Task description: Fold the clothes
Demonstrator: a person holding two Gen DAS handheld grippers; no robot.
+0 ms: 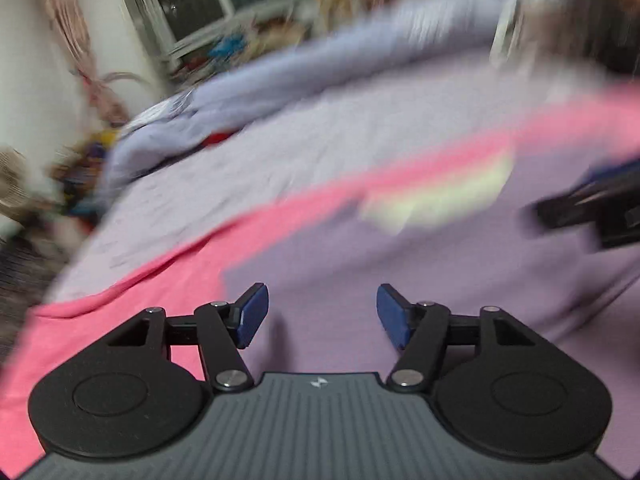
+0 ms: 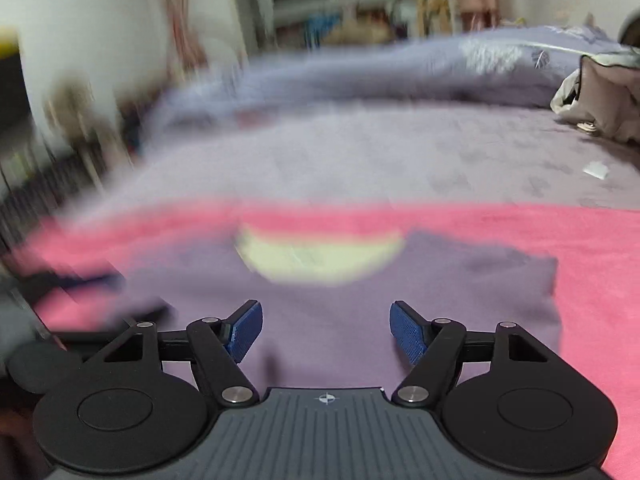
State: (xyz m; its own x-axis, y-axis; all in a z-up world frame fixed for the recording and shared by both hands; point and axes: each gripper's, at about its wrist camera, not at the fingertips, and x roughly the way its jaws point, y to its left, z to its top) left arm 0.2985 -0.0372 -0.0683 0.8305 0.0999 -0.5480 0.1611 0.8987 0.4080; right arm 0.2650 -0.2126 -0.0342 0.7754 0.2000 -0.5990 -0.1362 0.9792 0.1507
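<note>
**Purple shirt flat on the bed, both jaws wide**

A bed (image 2: 360, 160) fills both frames, a pink cloth (image 2: 592, 248) spread across it. At lower centre the purple shirt (image 2: 340, 320) lies flat. Left gripper (image 1: 322, 316) and right gripper (image 2: 326, 332) are held above it, jaws wide and empty. An edge should be pinched cleanly, one layer only.

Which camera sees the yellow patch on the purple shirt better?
The right wrist view. There the yellow patch sits near the middle, seen whole as a curved shape on the purple shirt, though blurred. In the left wrist view it is a smeared streak off to the right, its outline harder to make out.
</note>
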